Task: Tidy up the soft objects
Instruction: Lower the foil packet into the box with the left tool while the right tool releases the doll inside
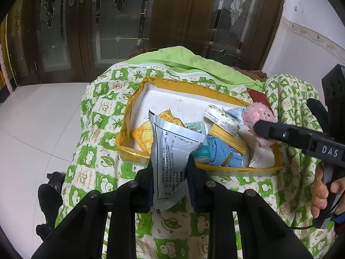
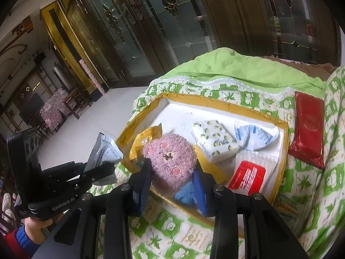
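Over a green-and-white patterned quilt [image 1: 94,129] spread on a bed, a shallow white foam tray edged in yellow tape [image 1: 172,86] holds a jumble of soft packets. Both claws point down at an angle toward it.

The left claw [image 1: 170,170] is clamped on a flat white-and-silver printed plastic pouch [image 1: 172,149], which stands up between the two black fingers with its lower end hanging below them; the pouch hides part of the tray's near rim. From the right wrist view this claw reaches in from the left side, and a hand with a blue-and-red cuff [image 2: 36,226] grips its handle at the picture's edge.

The right claw [image 2: 170,183] is clamped on a pink fuzzy plush toy with a blue body [image 2: 170,157], raised over the near edge of the tray. Its blue pads press on the toy's sides, and the body is mostly covered by them. In the left wrist view only one finger and part of the toy's head show.

Inside the tray lie a white tissue pack printed with lemons [image 2: 215,140], a white pack with a red label [image 2: 248,177] and a crumpled yellow wrapper [image 1: 142,136]. A flat red packet [image 2: 308,127] lies on the quilt beside the tray. The print on the packs is too small to read.
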Demonstrator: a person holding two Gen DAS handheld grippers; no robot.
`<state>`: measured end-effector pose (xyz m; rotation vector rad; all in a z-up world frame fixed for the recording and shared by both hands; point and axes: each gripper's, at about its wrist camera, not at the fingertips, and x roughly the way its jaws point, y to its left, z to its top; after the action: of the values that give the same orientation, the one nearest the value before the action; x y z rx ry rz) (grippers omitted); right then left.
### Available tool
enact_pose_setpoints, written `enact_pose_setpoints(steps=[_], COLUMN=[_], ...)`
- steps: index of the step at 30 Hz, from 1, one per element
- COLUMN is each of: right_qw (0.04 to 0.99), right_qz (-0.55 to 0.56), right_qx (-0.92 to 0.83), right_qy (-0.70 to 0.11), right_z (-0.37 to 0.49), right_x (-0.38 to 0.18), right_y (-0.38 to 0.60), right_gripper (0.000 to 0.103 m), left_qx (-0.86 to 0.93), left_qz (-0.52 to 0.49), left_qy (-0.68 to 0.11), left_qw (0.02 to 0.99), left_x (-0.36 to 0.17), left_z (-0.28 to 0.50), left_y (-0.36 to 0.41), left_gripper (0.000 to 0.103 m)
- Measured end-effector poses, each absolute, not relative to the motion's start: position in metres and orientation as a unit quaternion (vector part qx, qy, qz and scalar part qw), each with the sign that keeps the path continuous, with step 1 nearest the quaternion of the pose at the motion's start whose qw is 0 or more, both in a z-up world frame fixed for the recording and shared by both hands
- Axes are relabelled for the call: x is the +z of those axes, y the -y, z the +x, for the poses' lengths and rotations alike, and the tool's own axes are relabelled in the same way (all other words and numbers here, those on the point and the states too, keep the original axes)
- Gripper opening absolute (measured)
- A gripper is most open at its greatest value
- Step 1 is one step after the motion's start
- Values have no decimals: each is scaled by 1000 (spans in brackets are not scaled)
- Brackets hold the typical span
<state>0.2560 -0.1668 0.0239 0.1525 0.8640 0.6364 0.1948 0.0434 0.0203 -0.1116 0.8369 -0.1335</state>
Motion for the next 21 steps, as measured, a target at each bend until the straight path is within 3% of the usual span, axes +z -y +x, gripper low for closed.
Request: enact_pose_setpoints(steps=[21], right_qw=[843], right_qz=[91], right_qx=[302], right_qy=[-435], right_z=[339], right_x=[17], right_y=[137], right_gripper=[39], left_qx=[-65], left_qz=[-61], left_qy=[-418], left_qw=[904], left_x=[34], left_z=[286], left_y=[-52], left_gripper=[25])
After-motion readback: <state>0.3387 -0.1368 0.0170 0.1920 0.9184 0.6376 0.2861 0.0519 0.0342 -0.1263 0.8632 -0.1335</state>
